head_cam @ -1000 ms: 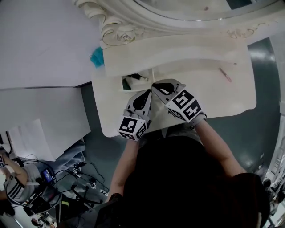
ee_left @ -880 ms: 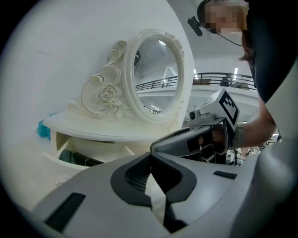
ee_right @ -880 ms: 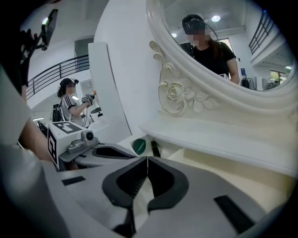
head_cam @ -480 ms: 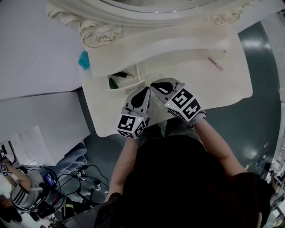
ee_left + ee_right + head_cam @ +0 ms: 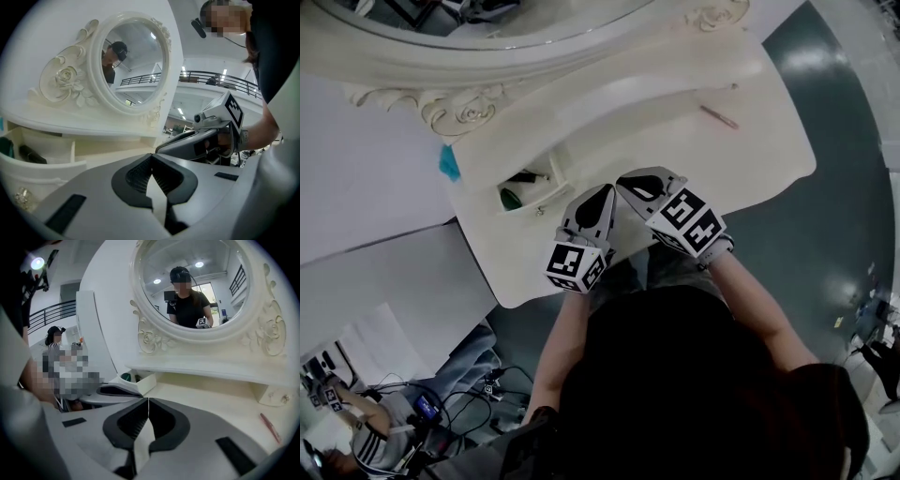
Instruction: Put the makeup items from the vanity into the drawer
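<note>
Fingers on the left gripper (image 5: pixel 151 157) and right gripper (image 5: pixel 148 400) are pressed together, holding nothing. Over the last second only the person's head swung; both grippers stayed put. The pink pencil (image 5: pixel 718 117) still lies on the vanity (image 5: pixel 741 164), well apart from the open drawer (image 5: pixel 555 173). The right gripper view catches the pencil; the left shows only the drawer's inside.

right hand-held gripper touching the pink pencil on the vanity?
Apart. Head view shows bare vanity top between the right hand-held gripper and the pink pencil.
</note>
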`<state>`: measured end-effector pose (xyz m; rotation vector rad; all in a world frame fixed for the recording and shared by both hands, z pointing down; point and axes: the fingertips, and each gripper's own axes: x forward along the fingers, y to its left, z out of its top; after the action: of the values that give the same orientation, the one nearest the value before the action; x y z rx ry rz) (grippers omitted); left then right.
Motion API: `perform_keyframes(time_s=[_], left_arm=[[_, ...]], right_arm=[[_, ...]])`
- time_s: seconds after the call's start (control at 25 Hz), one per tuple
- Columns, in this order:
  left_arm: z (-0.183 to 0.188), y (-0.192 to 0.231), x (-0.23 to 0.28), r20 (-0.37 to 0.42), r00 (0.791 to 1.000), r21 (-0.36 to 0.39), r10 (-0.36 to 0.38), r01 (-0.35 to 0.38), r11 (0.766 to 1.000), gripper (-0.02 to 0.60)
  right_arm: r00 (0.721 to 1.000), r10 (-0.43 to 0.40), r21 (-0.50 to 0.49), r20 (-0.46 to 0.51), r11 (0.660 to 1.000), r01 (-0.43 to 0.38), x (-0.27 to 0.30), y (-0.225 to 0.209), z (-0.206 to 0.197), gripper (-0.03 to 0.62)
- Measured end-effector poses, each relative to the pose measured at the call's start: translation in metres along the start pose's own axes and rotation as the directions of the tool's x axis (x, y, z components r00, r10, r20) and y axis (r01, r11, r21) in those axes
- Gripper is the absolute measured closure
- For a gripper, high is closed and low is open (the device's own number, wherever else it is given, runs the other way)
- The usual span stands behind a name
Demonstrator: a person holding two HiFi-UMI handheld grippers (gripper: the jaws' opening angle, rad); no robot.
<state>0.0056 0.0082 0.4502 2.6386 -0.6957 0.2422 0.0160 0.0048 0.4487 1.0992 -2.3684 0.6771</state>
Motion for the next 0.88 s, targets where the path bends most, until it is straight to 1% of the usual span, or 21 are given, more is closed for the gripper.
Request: perform_keyframes(time_s=[0.28, 0.52, 0.88], left_arm=[[-0.001, -0.023, 0.027, -0.021, 0.998, 0.014, -0.056, 0.056, 0.998, 0.571], [-0.003, -0.042, 0.051, -0.034, 0.996, 0.002, -0.087, 0.087, 0.996, 0.569], [-0.013, -0.073, 0.104, -0.073, 0.988, -0.008, -0.133, 0.133, 0.991, 0.569]], right_arm=[[0.999, -0.041, 0.042, 0.006, 0.998, 0.041, -0.023, -0.02, -0.014, 0.571], [0.998, -0.068, 0.072, 0.007, 0.995, 0.067, -0.044, -0.041, -0.024, 0.571], [0.994, -0.112, 0.119, 0.001, 0.987, 0.111, -0.075, -0.089, -0.049, 0.57]])
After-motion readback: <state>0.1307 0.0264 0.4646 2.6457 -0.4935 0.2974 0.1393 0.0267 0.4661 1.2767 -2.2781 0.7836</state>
